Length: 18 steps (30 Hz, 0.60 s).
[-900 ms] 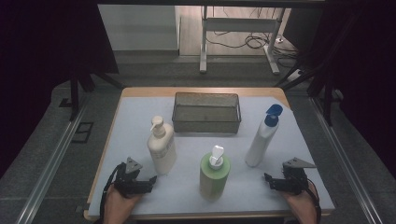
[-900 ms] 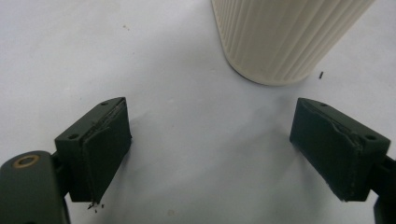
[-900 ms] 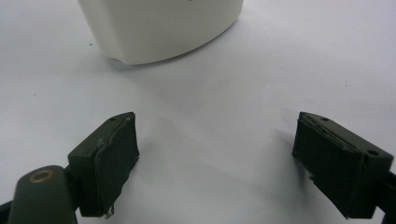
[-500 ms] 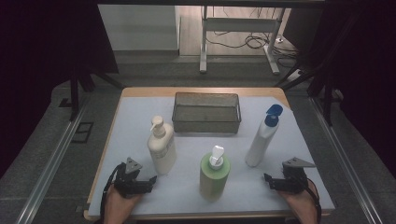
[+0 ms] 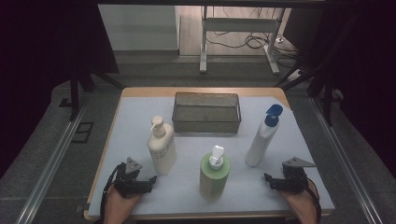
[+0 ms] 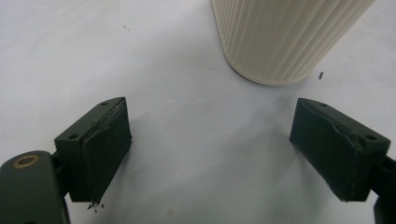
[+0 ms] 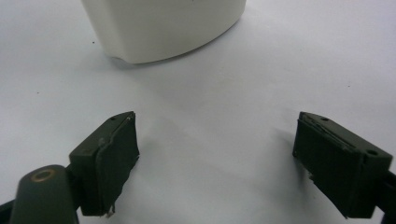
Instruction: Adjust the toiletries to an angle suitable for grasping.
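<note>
1. Surface point(image 5: 140, 116): pale sheet over a wooden top, centre of the high view, with all items below standing on it.
2. Wire basket point(image 5: 206, 112): dark mesh, rectangular, upper centre of the high view near the far edge of the surface.
3. Cream pump bottle point(image 5: 162, 148): upright, left of centre in the high view, below and left of the wire basket. Its ribbed base appears at the top of the left gripper view point(image 6: 285, 37).
4. Green pump bottle point(image 5: 215, 172): upright, white pump head, lower centre of the high view, between the two grippers and apart from both.
5. White bottle with blue cap point(image 5: 261, 137): upright, cap flipped up, right of centre in the high view. What appears to be its smooth base sits at the top of the right gripper view point(image 7: 163, 25).
6. Left gripper point(image 5: 150, 179): lower left of the high view, held in a hand, just below the cream pump bottle; jaws spread wide over bare sheet, nothing between them, bottle just beyond the tips point(image 6: 210, 149).
7. Right gripper point(image 5: 267, 178): lower right of the high view, held in a hand, below and right of the white bottle; jaws likewise wide apart and empty point(image 7: 215, 154).
</note>
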Tool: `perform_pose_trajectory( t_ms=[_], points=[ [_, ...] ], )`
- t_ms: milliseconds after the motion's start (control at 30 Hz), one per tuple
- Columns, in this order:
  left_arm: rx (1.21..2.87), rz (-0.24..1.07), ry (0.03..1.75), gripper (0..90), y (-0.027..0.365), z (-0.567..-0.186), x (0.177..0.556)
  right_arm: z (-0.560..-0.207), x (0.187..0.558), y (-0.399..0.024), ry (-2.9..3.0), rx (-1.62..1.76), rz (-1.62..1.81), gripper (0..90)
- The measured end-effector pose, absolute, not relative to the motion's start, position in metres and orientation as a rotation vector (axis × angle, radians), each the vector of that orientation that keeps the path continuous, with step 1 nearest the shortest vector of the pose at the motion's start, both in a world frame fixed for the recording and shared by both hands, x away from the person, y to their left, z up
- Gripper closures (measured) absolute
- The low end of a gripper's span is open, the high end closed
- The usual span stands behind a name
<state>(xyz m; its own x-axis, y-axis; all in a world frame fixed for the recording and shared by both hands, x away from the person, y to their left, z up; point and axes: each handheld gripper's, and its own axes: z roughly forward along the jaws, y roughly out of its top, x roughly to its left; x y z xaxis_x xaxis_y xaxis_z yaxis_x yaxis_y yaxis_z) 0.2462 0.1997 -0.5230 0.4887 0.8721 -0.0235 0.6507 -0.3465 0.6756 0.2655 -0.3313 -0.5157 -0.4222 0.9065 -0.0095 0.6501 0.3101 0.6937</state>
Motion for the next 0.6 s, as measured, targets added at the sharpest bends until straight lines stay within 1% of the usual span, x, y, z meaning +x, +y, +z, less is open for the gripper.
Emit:
perform_pose_trajectory(
  t_ms=[67, 100, 133, 200, 233, 267, 333, 367, 400, 433, 533, 600],
  points=[
    [2.11, 0.457, 1.249, 12.3, 0.2, -0.523, 0.246, -0.514, 0.265, -0.331, 2.184, 1.393, 0.872, 18.1],
    [2.109, 0.458, 1.249, 12.3, 0.2, -0.523, 0.246, -0.513, 0.264, -0.331, 2.187, 1.391, 0.877, 22.2],
    [2.109, 0.458, 1.249, 12.3, 0.2, -0.523, 0.246, -0.513, 0.264, -0.331, 2.187, 1.391, 0.877, 22.2],
    [2.11, 0.457, 1.248, 12.3, 0.2, -0.523, 0.246, -0.512, 0.264, -0.331, 2.194, 1.383, 0.881, 25.8],
    [2.11, 0.457, 1.248, 12.3, 0.2, -0.523, 0.246, -0.511, 0.263, -0.331, 2.198, 1.371, 0.889, 31.3],
    [2.11, 0.457, 1.248, 12.3, 0.2, -0.523, 0.246, -0.511, 0.263, -0.331, 2.198, 1.371, 0.889, 31.3],
    [2.109, 0.458, 1.248, 12.3, 0.2, -0.523, 0.246, -0.509, 0.262, -0.331, 2.196, 1.35, 0.903, 37.5],
    [2.109, 0.458, 1.248, 12.4, 0.2, -0.523, 0.246, -0.507, 0.261, -0.332, 2.188, 1.326, 0.911, 43.7],
    [2.109, 0.458, 1.248, 12.4, 0.2, -0.523, 0.246, -0.507, 0.261, -0.332, 2.188, 1.326, 0.911, 43.7],
    [2.109, 0.458, 1.248, 12.4, 0.2, -0.523, 0.246, -0.505, 0.26, -0.332, 2.183, 1.31, 0.917, 46.0],
    [2.109, 0.459, 1.248, 12.4, 0.2, -0.523, 0.246, -0.502, 0.259, -0.336, 2.175, 1.292, 0.957, 56.8],
    [2.109, 0.459, 1.248, 12.5, 0.2, -0.523, 0.246, -0.502, 0.259, -0.337, 2.18, 1.28, 0.967, 57.8]
  ],
)
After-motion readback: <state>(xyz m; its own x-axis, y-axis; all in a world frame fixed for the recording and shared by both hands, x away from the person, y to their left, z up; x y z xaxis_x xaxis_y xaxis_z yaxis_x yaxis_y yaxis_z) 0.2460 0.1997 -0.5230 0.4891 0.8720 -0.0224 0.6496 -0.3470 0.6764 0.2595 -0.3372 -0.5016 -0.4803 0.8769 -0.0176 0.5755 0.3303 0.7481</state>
